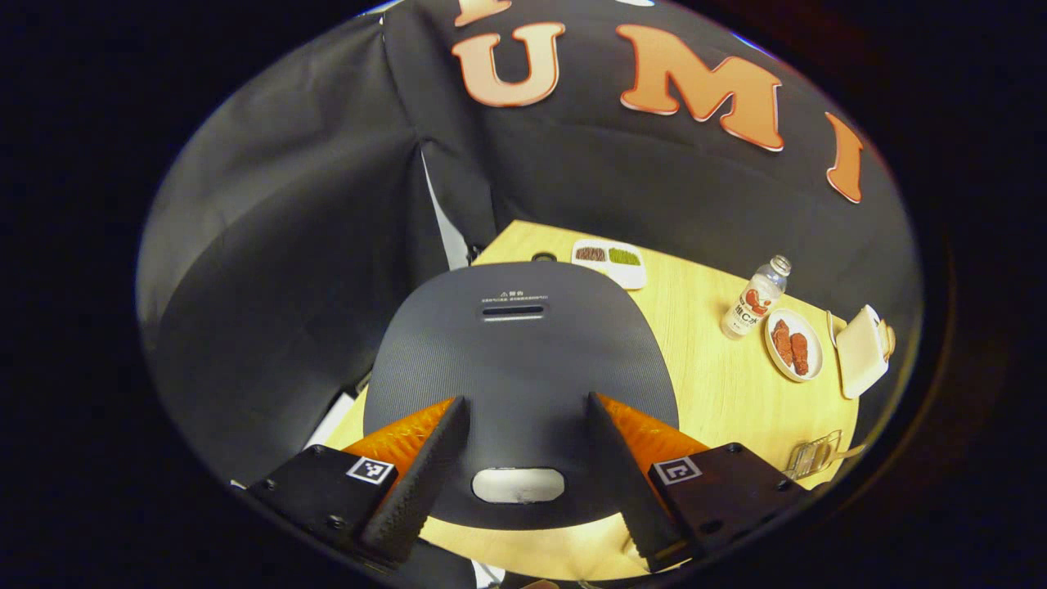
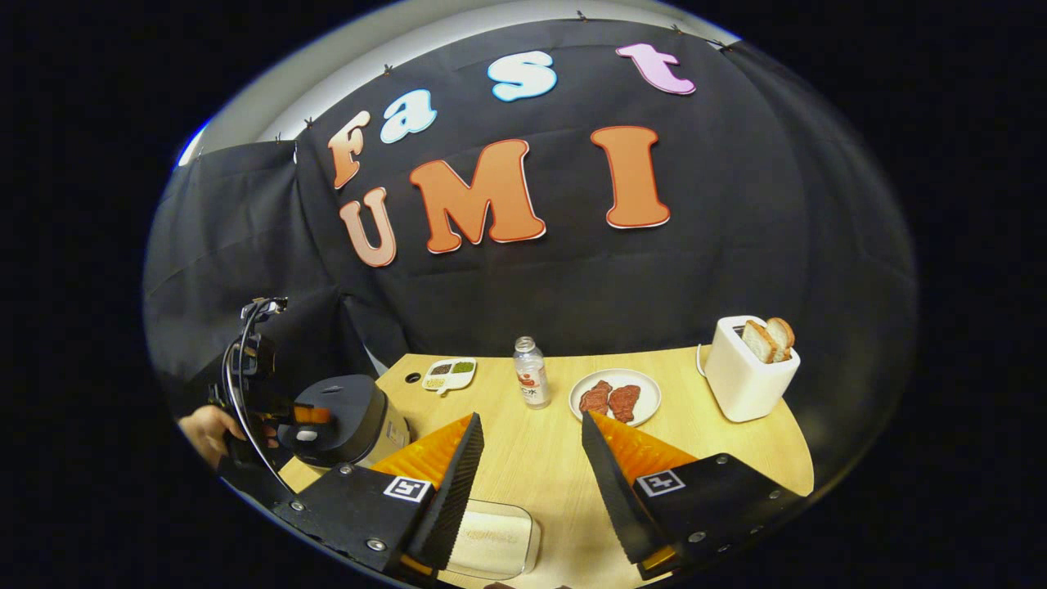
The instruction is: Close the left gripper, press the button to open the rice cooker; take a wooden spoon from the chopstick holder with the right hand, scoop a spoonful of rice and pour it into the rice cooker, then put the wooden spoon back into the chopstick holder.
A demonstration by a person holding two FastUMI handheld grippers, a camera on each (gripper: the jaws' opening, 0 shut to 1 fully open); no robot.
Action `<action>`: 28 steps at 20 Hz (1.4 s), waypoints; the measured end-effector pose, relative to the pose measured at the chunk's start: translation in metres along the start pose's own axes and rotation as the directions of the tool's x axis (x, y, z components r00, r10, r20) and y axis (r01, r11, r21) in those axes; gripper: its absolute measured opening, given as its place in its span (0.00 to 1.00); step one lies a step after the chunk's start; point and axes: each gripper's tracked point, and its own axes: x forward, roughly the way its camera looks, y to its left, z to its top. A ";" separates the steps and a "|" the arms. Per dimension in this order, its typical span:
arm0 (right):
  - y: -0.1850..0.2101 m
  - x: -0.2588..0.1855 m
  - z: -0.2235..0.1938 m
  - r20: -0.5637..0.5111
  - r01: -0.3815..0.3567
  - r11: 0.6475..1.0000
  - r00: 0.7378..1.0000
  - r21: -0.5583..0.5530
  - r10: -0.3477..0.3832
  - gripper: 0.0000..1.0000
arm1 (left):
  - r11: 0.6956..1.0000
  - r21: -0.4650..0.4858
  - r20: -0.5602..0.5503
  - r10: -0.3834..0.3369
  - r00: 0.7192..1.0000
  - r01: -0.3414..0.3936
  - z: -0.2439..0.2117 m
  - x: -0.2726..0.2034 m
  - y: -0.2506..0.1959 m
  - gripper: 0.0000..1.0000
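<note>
Right gripper view, mid-frame on the wooden table (image 2: 556, 458): a clear bottle (image 2: 532, 372), with a white plate of two brown meat pieces (image 2: 614, 397) just right of it. At right, a white toaster (image 2: 748, 372) with bread slices (image 2: 769, 337) standing in it; centre-left, a small divided dish (image 2: 449, 374).

Dim booth, sharp centre, fisheye-bent edges, perhaps lit from above
</note>
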 end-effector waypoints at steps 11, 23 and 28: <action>0.066 0.004 0.078 0.240 0.011 0.989 0.970 -0.145 0.025 0.77 | 0.992 0.096 0.531 -0.119 0.839 0.080 0.097 -0.134 -0.029 0.98; 0.110 -0.022 0.135 0.452 0.043 0.981 0.891 -0.188 0.048 0.81 | 0.957 0.211 0.734 -0.288 0.615 0.197 0.161 -0.259 -0.062 1.00; 0.119 -0.024 0.144 0.493 0.058 0.978 0.869 -0.200 0.049 0.86 | 0.949 0.248 0.761 -0.315 0.567 0.193 0.154 -0.270 -0.057 1.00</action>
